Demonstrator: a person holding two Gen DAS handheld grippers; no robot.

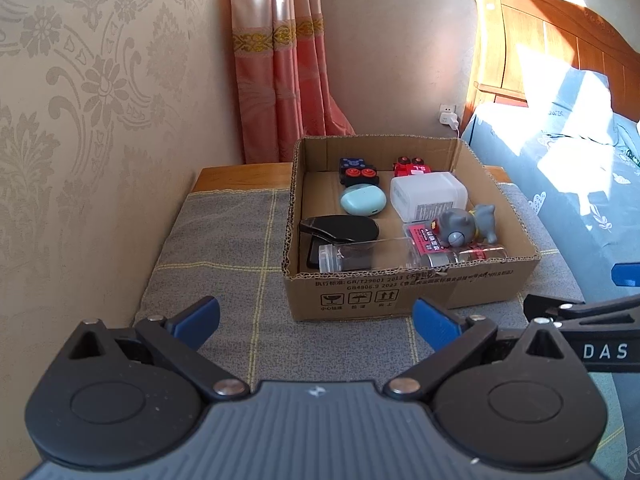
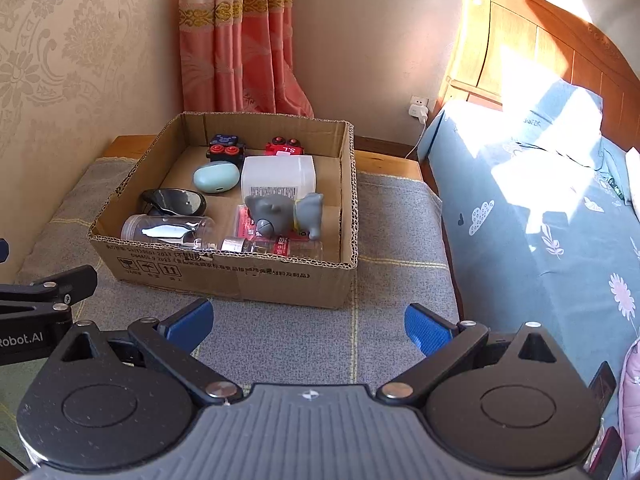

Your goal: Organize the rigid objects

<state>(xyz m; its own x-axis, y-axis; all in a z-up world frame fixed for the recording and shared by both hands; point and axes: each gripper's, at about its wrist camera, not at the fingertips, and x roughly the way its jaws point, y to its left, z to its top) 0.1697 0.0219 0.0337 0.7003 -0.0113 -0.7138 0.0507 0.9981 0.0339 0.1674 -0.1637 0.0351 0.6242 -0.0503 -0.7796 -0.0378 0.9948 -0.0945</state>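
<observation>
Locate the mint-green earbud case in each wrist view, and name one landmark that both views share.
Left wrist view: the mint-green earbud case lies inside the cardboard box, left of centre, just in front of the dark blue toy car.
Right wrist view: the case lies mid-left in the box, left of the white plastic bottle.
Shared landmark: the grey elephant figurine.

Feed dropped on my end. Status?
Left gripper open, empty. Right gripper open, empty. Toys, bottles sit in cardboard box. Nothing in the way.
</observation>
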